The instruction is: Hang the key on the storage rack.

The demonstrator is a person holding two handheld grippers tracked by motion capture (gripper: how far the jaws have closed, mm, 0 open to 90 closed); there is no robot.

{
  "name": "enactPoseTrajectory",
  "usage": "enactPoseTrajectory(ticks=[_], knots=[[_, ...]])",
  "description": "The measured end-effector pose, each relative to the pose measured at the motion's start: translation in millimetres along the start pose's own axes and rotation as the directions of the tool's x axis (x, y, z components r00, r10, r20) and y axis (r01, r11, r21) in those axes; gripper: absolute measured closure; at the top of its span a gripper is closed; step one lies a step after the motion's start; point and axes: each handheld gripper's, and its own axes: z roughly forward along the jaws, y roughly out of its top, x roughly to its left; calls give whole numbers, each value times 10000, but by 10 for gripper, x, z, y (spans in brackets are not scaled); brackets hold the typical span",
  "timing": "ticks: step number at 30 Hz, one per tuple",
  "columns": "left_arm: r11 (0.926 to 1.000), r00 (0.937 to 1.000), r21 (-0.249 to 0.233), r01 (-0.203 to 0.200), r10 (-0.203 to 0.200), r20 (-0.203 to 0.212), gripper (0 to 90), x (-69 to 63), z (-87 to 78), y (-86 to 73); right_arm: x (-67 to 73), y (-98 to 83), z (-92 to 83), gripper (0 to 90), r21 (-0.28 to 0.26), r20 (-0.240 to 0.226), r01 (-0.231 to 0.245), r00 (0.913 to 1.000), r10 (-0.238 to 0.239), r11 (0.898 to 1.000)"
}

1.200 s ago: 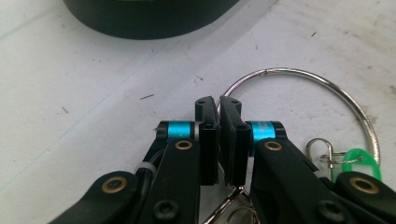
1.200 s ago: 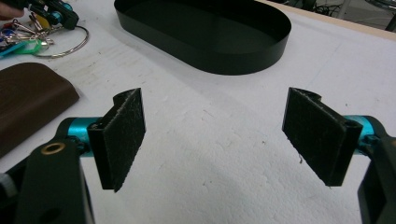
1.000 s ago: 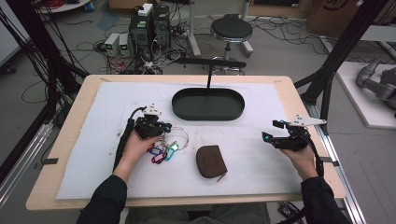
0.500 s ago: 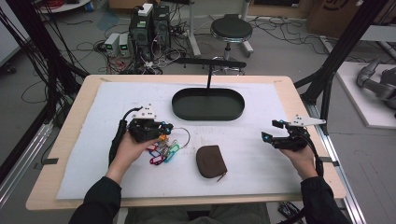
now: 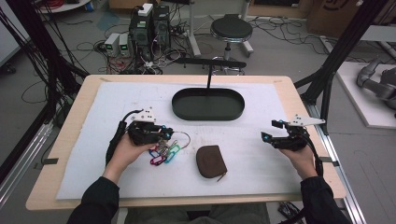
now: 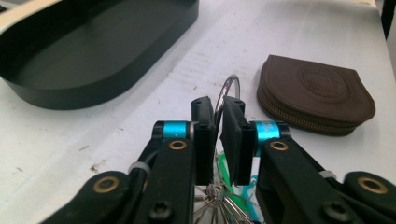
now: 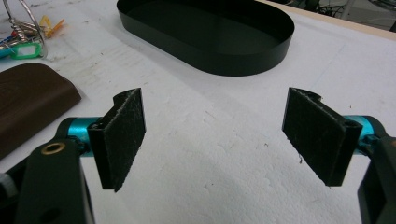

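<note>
Silver wire and bright plastic make up the bunch of keys and coloured tags on a thin metal ring (image 5: pixel 164 148), and from the high view it sits on the white sheet on the table (image 5: pixel 70 140), right under the left gripper (image 5: pixel 162 136). A brown round zip pouch (image 5: pixel 211 161) lies just beside it, and the black oval tray (image 5: pixel 208 103) waits farther back. The right gripper (image 5: pixel 271 135) hangs over bare sheet, well apart from everything.

In the left gripper view, the jaws have just been opening a little, with the thin ring (image 6: pixel 227 95) standing in the narrow gap between them. The pads do not look tight on it. So the ring could slip out, and the heavy bunch below could swing and drop back down. It could also land on the pouch (image 6: pixel 316 95).

In the right gripper view, the jaws are spread wide with nothing between them. The tray (image 7: pixel 205 32) is ahead. If this hand moves in fast, it may bump the tray.
</note>
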Motion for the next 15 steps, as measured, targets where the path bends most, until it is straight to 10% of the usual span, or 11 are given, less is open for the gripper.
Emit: enactPoseTrajectory(ticks=[15], knots=[[9983,9999,561,-131,128,48,862,42,4,-45,-4,-3,4,218,48,-7,-56,10000,56,10000]])
